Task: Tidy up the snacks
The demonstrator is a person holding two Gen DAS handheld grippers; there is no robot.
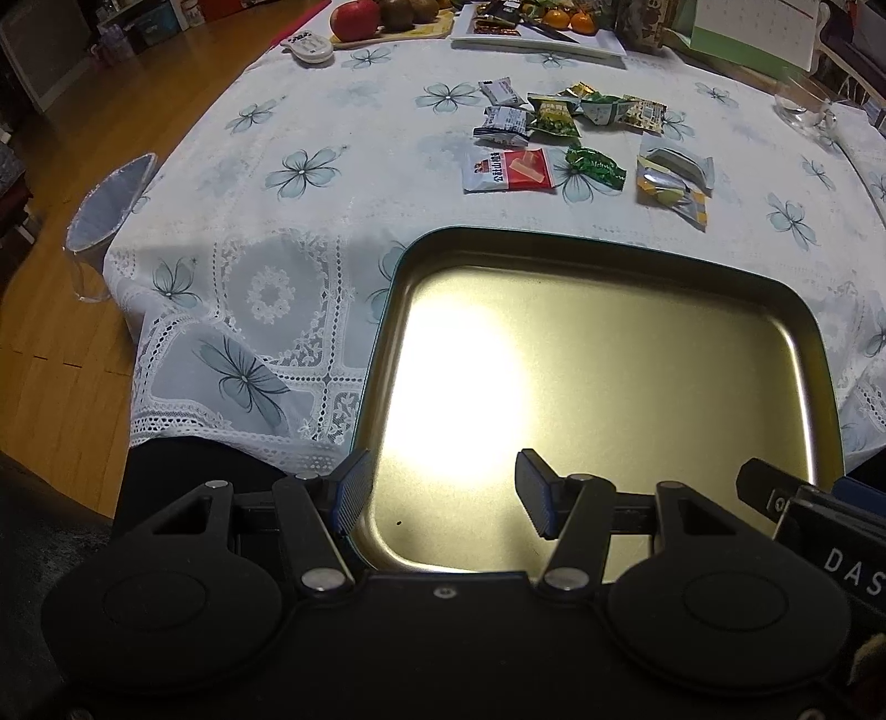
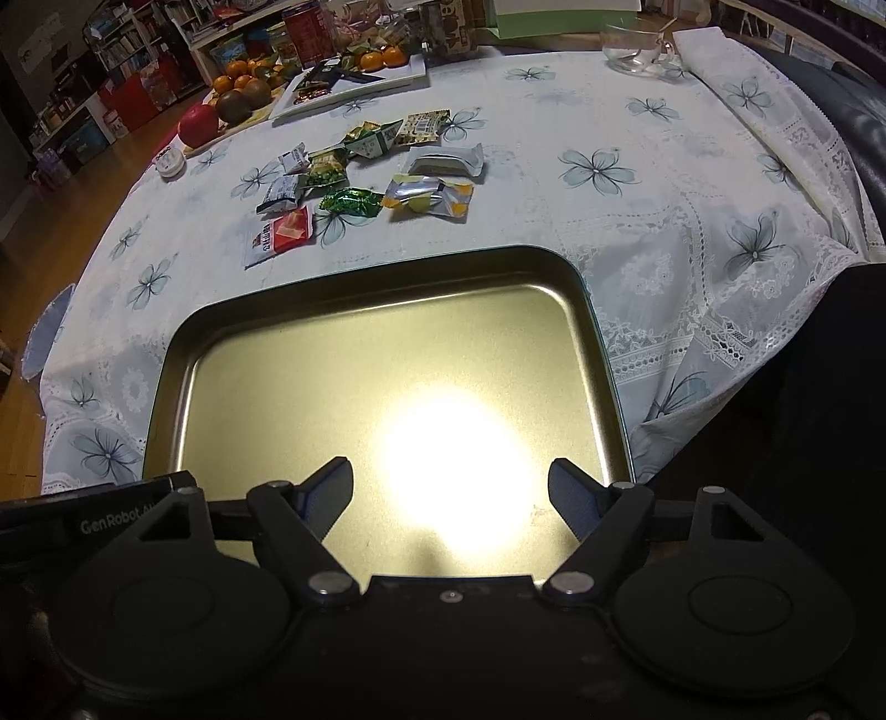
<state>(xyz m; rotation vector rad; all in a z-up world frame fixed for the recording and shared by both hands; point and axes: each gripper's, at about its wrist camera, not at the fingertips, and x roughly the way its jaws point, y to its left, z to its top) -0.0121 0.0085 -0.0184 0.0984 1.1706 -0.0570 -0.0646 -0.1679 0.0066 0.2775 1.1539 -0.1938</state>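
Snacks (image 1: 576, 144) lie in a loose cluster on the floral tablecloth (image 1: 266, 288), just beyond the far rim of the metal tray (image 1: 609, 354), none inside it. The tray holds only a bright light reflection. Nearest the tray's far rim are a red-and-white packet (image 1: 508, 169), a green wrapper (image 1: 595, 166) and a silver-yellow packet (image 1: 673, 185).

The left gripper (image 1: 443, 490) hovers over the tray's near edge, jaws wide, nothing between them. The right gripper (image 2: 451, 495) hovers over the same edge, jaws wide and empty.

Only the left wrist view shows the tray's left rim against the lace border and a clear cup (image 1: 108, 221) at the table edge. Only the right wrist view shows shelving (image 2: 127, 50) beyond the table. Farther from the tray, both views show an apple (image 2: 198, 125), oranges (image 2: 382, 56) and a glass bowl (image 2: 634, 47).
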